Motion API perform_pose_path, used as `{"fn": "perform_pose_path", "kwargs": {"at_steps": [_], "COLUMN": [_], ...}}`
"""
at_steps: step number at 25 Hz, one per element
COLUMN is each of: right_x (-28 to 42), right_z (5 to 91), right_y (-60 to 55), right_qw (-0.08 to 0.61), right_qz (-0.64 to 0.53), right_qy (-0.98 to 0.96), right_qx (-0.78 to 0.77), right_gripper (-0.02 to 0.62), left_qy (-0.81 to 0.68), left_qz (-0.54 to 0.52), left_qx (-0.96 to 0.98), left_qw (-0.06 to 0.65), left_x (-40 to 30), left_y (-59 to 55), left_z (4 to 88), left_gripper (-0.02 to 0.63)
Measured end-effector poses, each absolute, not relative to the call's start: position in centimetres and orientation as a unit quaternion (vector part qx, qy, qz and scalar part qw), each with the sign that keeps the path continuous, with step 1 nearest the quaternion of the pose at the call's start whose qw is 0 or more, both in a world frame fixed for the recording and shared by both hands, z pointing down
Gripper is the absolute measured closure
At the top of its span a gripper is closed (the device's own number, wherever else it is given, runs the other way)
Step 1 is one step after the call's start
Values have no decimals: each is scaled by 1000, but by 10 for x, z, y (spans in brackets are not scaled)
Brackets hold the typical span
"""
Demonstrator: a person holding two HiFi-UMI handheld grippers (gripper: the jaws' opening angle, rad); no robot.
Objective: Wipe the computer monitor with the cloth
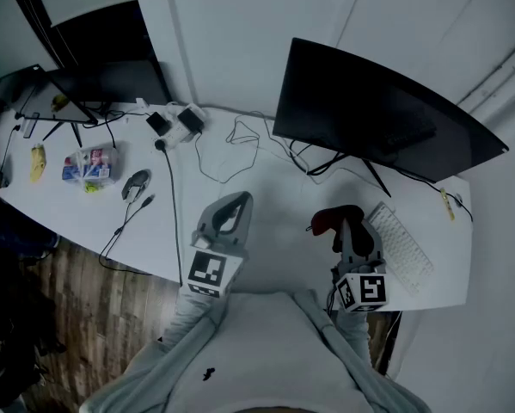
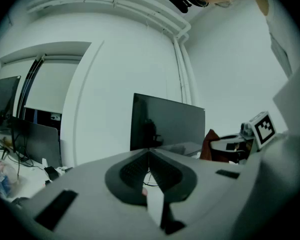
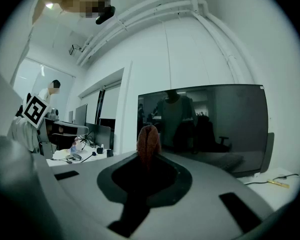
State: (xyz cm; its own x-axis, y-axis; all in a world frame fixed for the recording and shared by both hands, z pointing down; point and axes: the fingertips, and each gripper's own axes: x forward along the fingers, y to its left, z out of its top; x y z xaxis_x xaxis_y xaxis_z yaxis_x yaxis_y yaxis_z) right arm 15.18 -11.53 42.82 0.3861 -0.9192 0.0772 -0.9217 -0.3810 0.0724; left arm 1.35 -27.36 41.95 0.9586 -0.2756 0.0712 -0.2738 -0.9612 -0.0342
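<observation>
The dark computer monitor (image 1: 377, 114) stands on the white desk (image 1: 266, 231) at the back right; it fills the middle of the right gripper view (image 3: 210, 124) and shows in the left gripper view (image 2: 167, 121). My right gripper (image 1: 345, 224) hovers in front of the monitor, shut on a dark red cloth (image 1: 330, 219) that sticks up bunched between its jaws (image 3: 148, 144). My left gripper (image 1: 239, 200) is held over the desk to the left of the monitor, its jaws shut with nothing in them (image 2: 150, 156). The cloth (image 2: 210, 143) is apart from the screen.
A white keyboard (image 1: 401, 246) lies right of the right gripper. Loose cables (image 1: 240, 140) and a power strip (image 1: 181, 120) lie behind the left gripper. Further left are a mouse (image 1: 137, 183), a snack packet (image 1: 89, 166) and a second monitor (image 1: 102, 80). Another person (image 3: 52, 91) stands far left.
</observation>
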Motion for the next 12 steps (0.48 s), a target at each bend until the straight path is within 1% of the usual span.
{"fn": "perform_pose_path", "kwargs": {"at_steps": [12], "right_x": [153], "right_z": [426], "right_y": [-111], "right_qw": [50], "right_qz": [9], "right_qy": [-552], "right_qx": [832], "right_gripper": [560], "left_qy": [128], "left_qz": [-43], "left_qx": [-991], "left_qw": [17], "left_x": [16], "left_y": [-265], "left_z": [419], "left_gripper": [584]}}
